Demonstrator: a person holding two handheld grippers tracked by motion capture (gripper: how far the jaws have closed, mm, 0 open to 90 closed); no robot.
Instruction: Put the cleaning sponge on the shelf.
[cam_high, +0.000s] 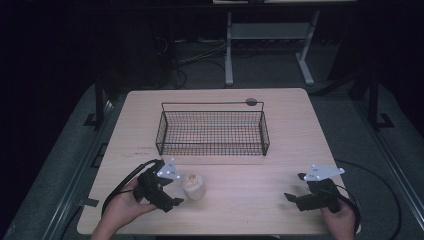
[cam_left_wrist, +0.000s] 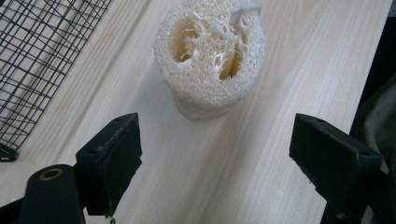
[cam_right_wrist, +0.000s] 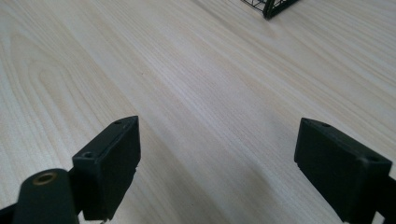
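A cream loofah sponge (cam_high: 194, 185) stands on end on the wooden table (cam_high: 240, 195), just right of my left gripper (cam_high: 171, 192). In the left gripper view the loofah (cam_left_wrist: 210, 53) shows its holed top face, a little ahead of the wide-apart jaws; my left gripper (cam_left_wrist: 217, 151) is open and apart from it. My right gripper (cam_high: 296, 188) rests near the table's front right, held by a hand. Its jaws stand wide apart over bare wood, so the right gripper (cam_right_wrist: 219, 161) is open with nothing between them.
A black wire basket (cam_high: 212, 129) with a thin raised handle stands at the middle back of the table; its mesh (cam_left_wrist: 39, 51) shows left of the loofah, and a corner (cam_right_wrist: 273, 7) far ahead of the right gripper. Cables trail off both grippers.
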